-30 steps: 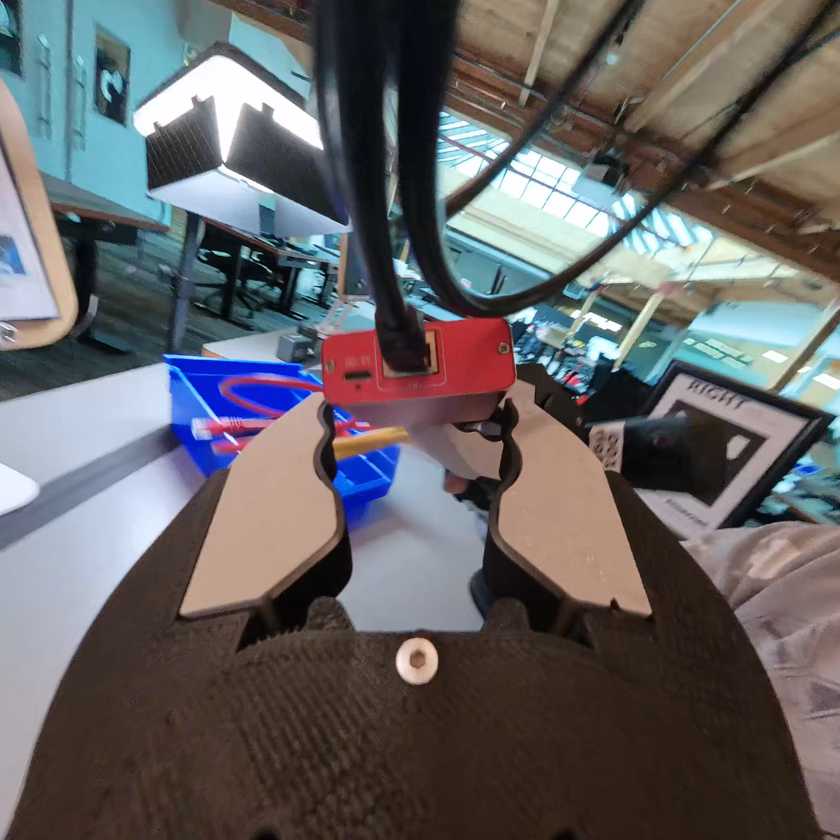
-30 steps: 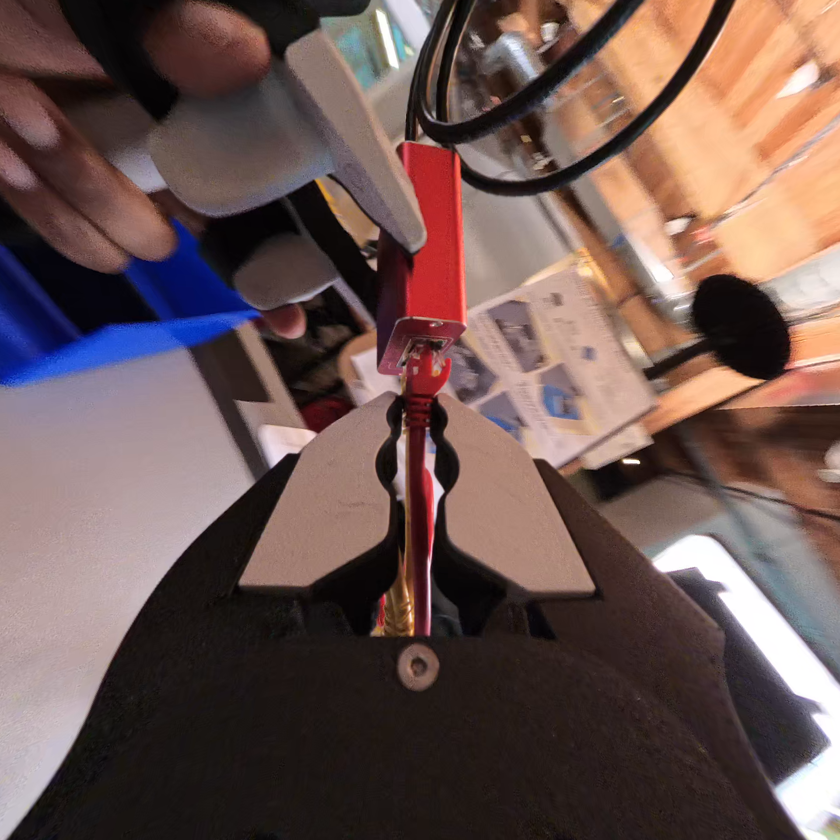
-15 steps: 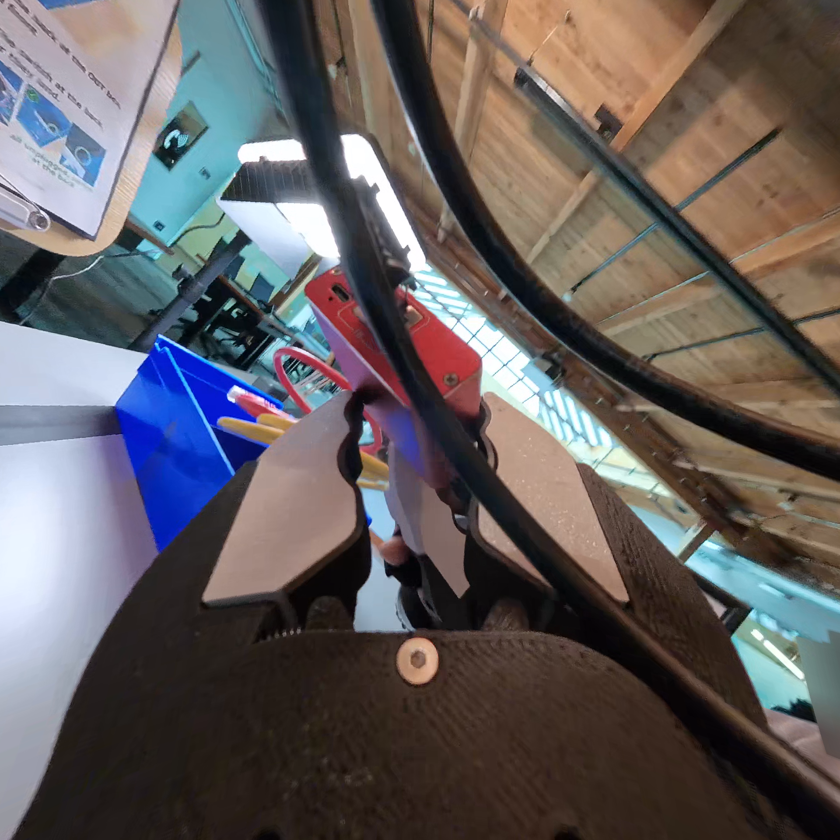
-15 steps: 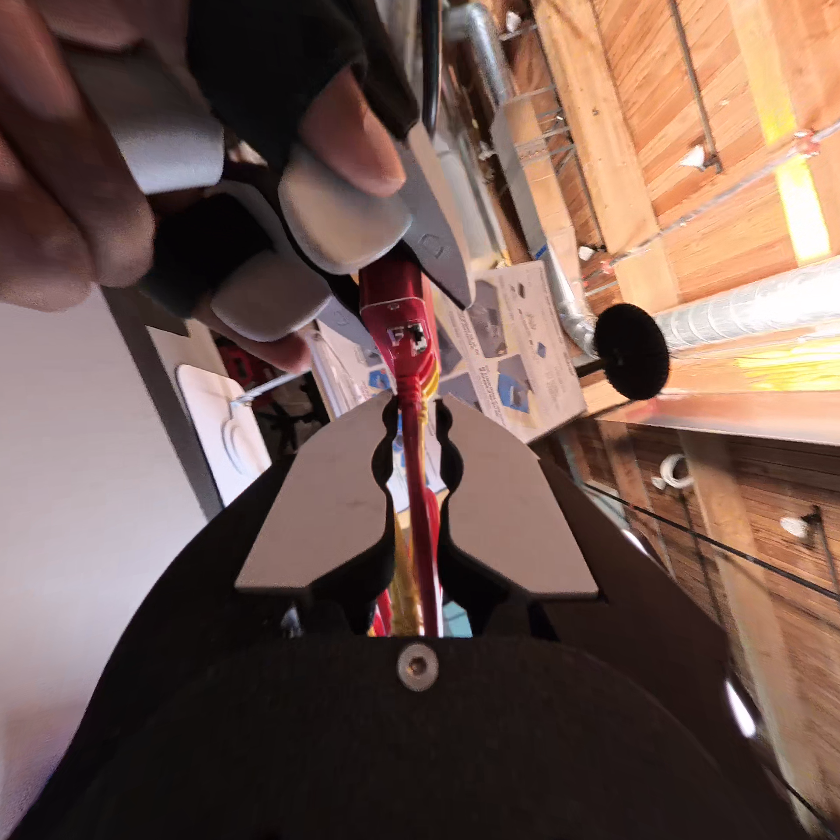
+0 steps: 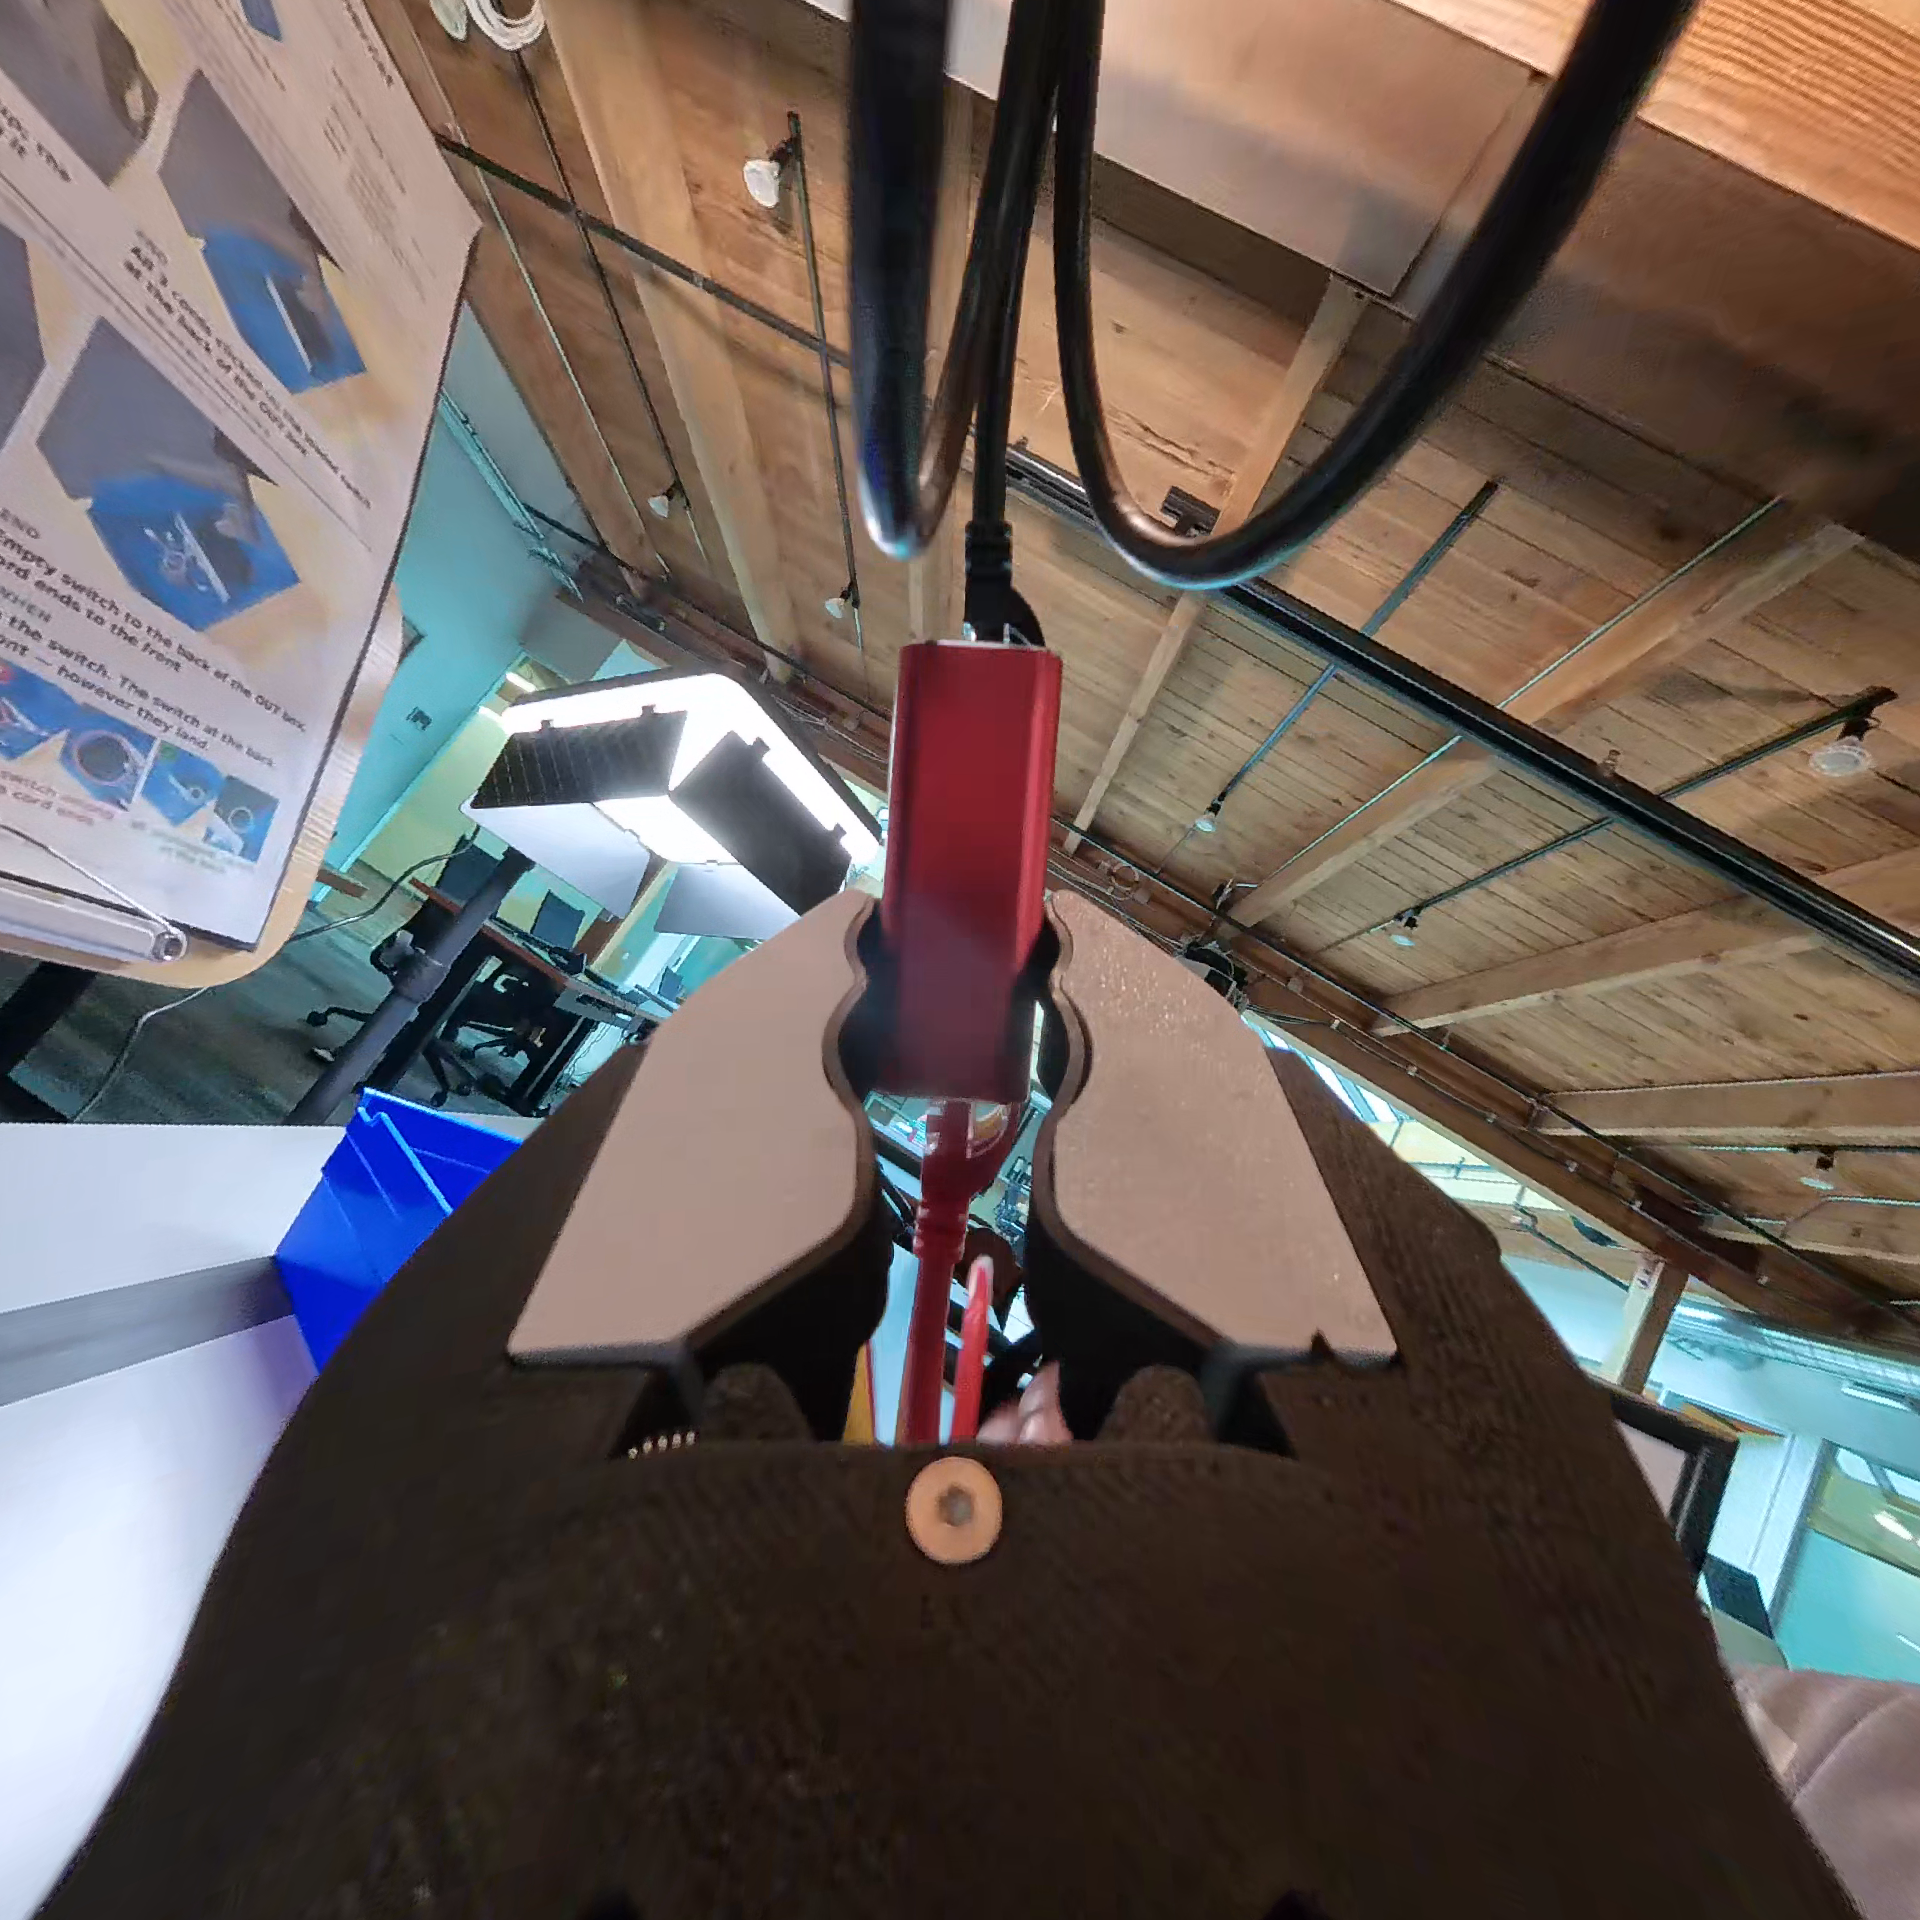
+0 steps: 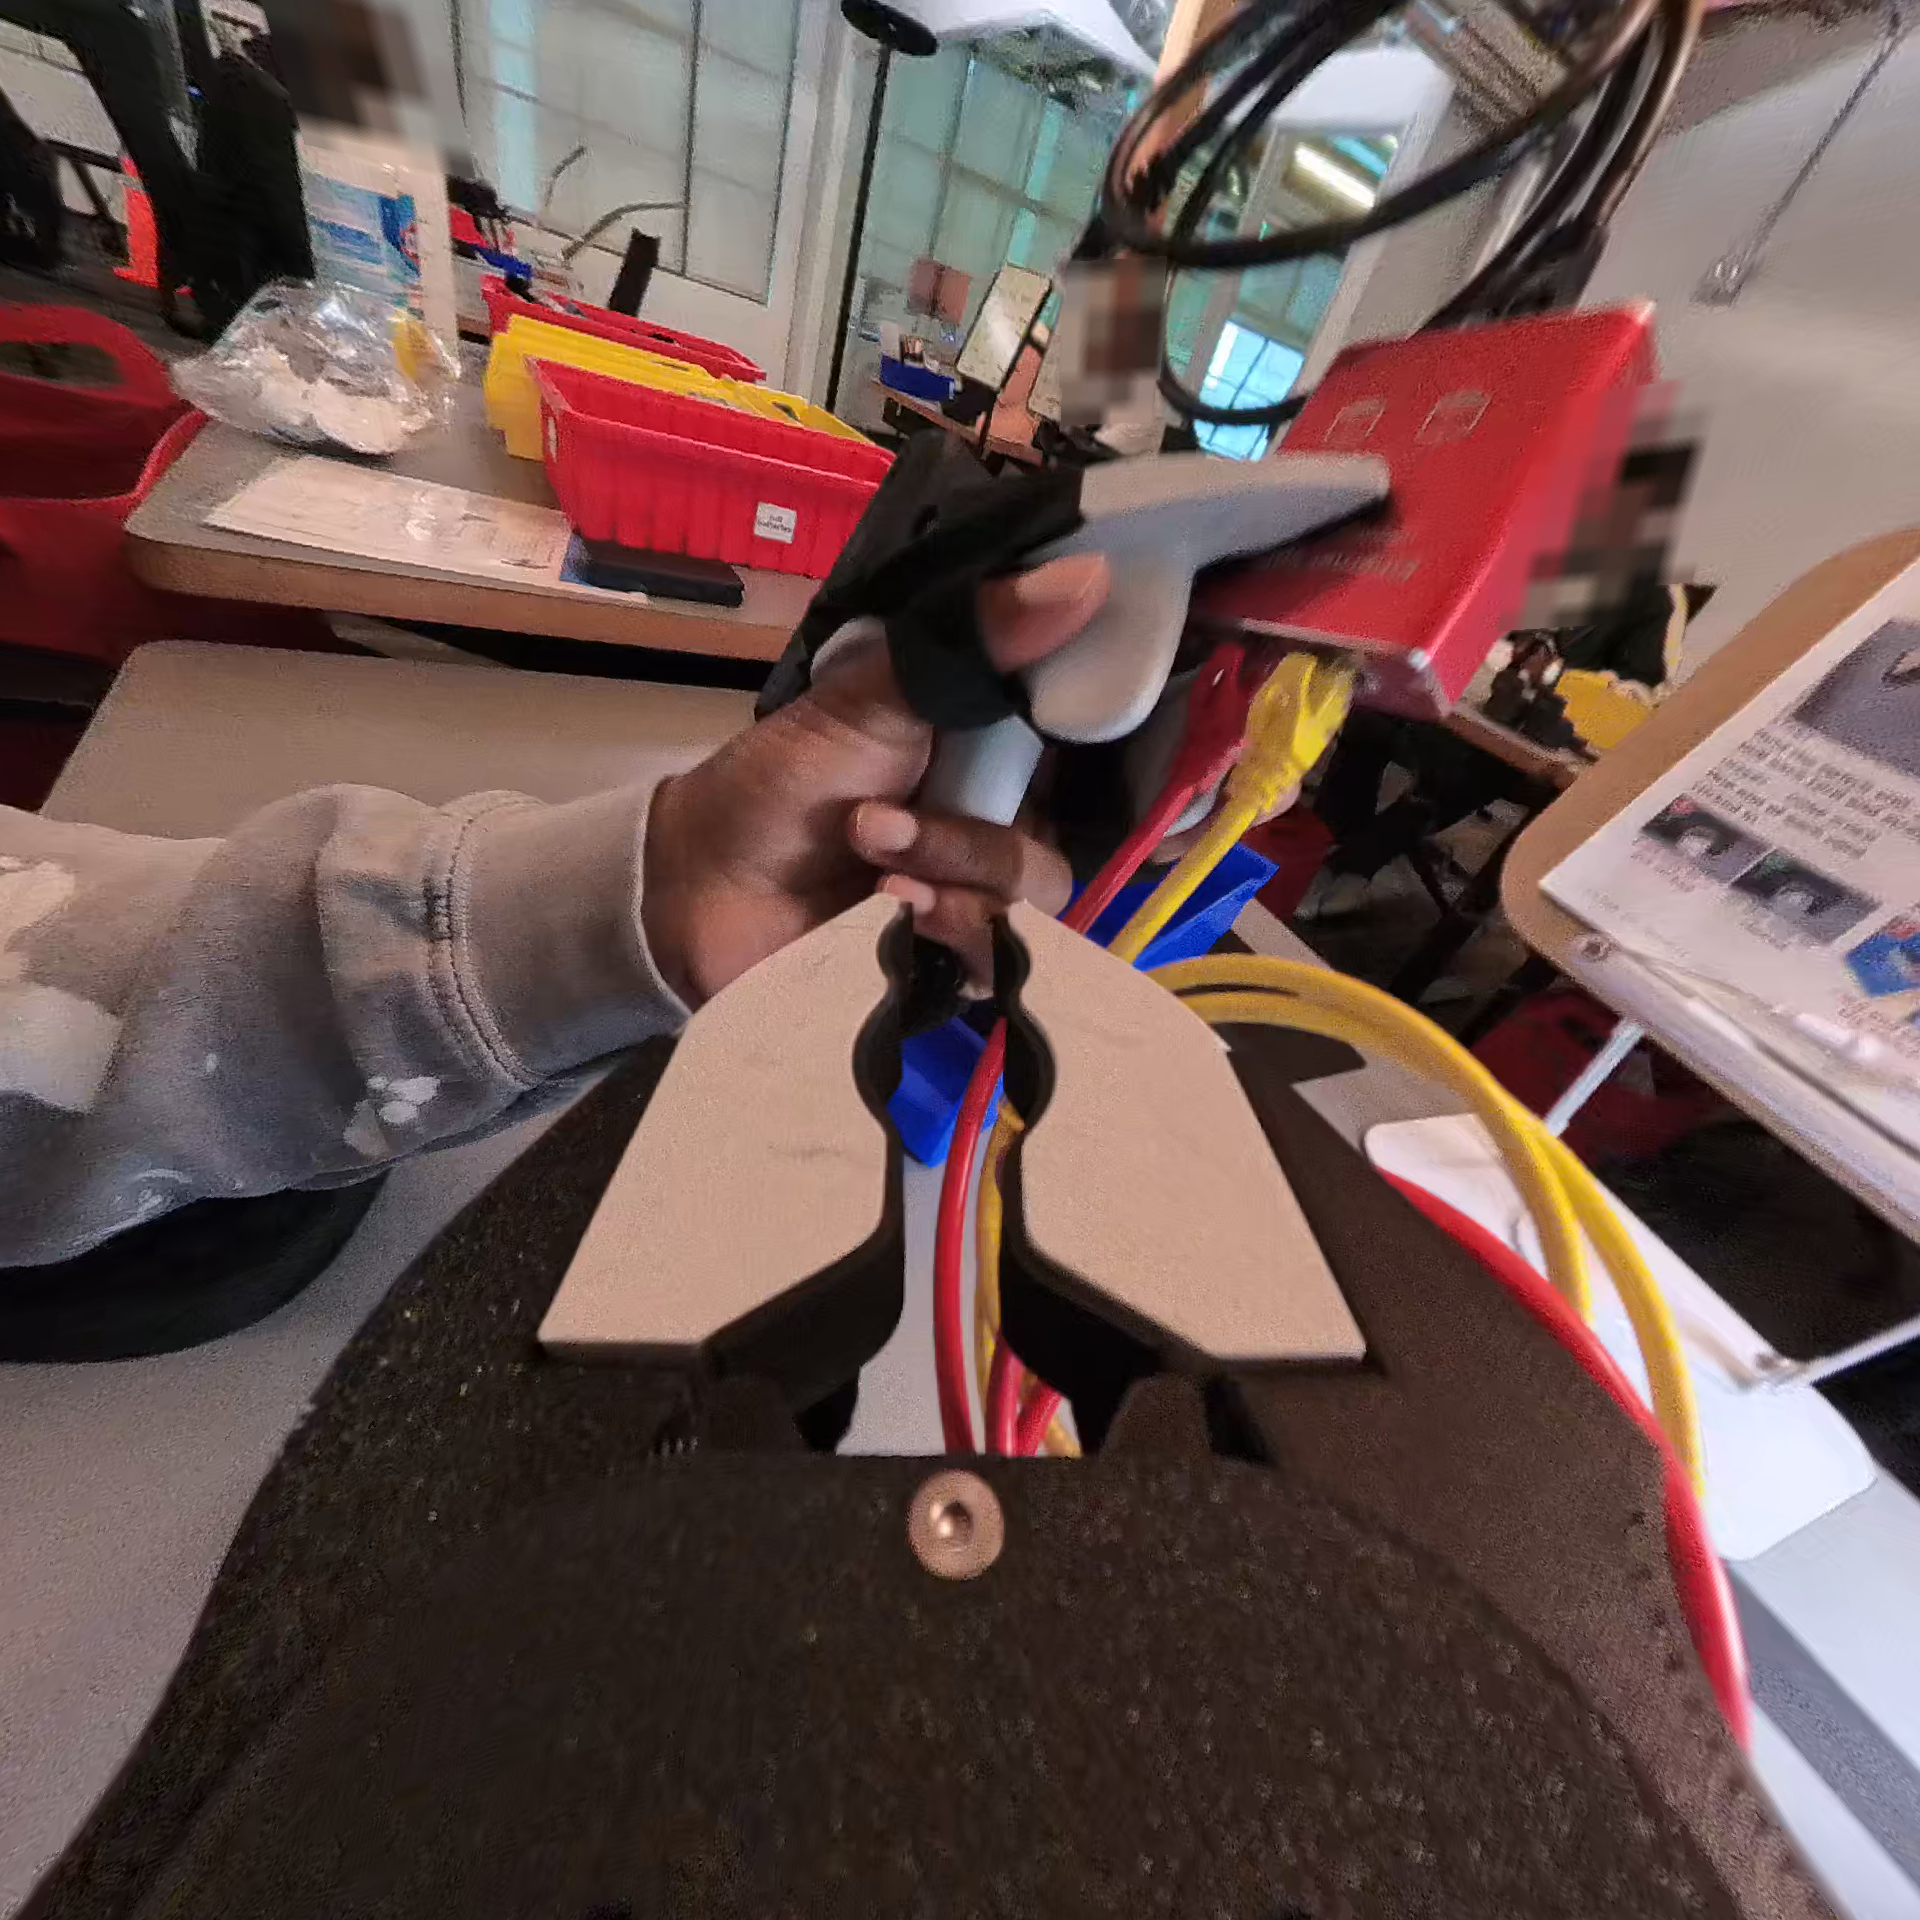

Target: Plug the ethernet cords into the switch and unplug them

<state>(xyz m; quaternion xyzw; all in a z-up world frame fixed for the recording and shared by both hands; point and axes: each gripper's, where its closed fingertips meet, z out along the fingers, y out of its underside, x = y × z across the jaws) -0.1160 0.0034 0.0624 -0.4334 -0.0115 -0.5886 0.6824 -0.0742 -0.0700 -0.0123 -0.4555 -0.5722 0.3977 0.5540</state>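
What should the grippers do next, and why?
Probably unplug: the left gripper clamps the red switch, whose red cord and yellow cord look seated. The right gripper, nearly closed, pinches nothing and should grab one plug.

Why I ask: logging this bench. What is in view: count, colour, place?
switch: one, red, clamped in the left gripper.
black cable: one plug, in the switch's upper end, looping overhead.
red ethernet cord: one, plugged into the switch's lower end.
yellow ethernet cord: one, plugged in beside the red.
blue bin: one, low left.
red bin: one, on the far table.
yellow bin: one, behind it.
instruction sheet: one, white, on a clipboard.
left gripper: black, shut on the switch.
right gripper: black, cords between its fingers; grip unclear.
hand: one, grey sleeve, holding the left gripper.
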